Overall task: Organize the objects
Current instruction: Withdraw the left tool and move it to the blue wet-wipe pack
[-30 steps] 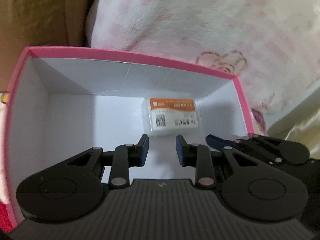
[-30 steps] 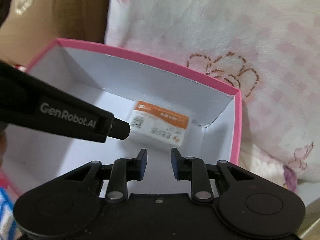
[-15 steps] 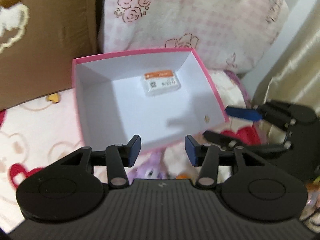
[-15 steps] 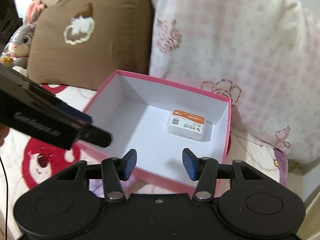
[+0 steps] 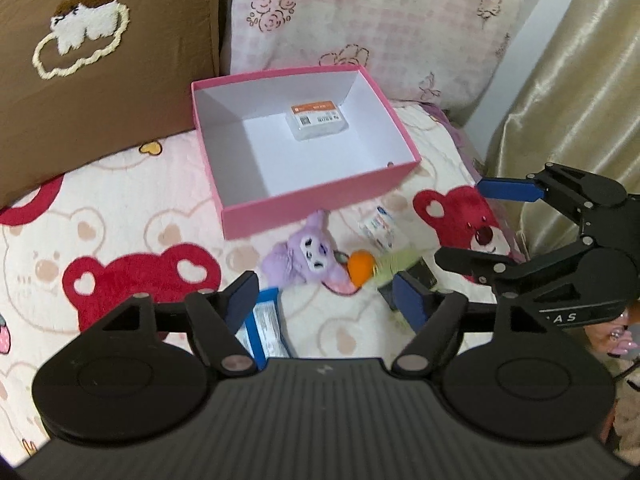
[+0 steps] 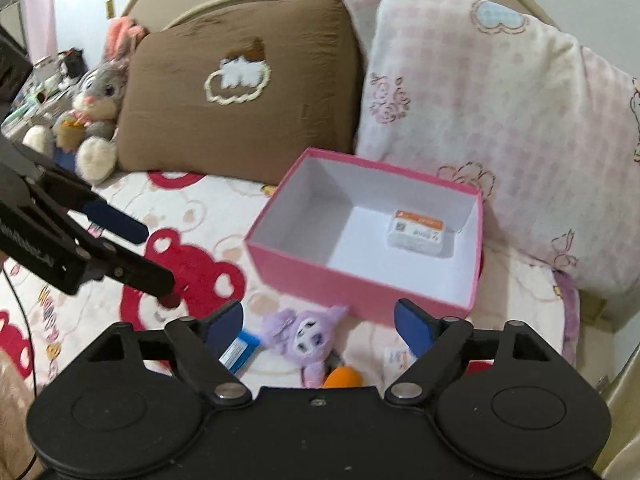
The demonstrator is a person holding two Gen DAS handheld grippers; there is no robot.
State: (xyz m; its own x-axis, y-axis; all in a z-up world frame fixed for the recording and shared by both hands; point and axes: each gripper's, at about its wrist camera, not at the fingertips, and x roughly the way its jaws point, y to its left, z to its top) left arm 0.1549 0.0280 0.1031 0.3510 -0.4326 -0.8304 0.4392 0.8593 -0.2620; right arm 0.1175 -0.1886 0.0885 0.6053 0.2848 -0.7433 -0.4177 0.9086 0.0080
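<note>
Left wrist view: purple plush toy [image 5: 310, 254] at lower centre, near the pink box [image 5: 320, 200].
Handling: likely soft and light; pinch the body.
Left gripper [image 5: 326, 300]: jaws apart, just been opening, empty.
Right gripper [image 6: 318, 322]: same.

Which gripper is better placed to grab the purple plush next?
Right, marginally. The purple plush sits centred between the right gripper's open, empty jaws, just below the pink box. The left gripper is open too, but the plush lies nearer its left finger.

both tools withdrawn from pink box [image 5: 320, 204], opened
</note>
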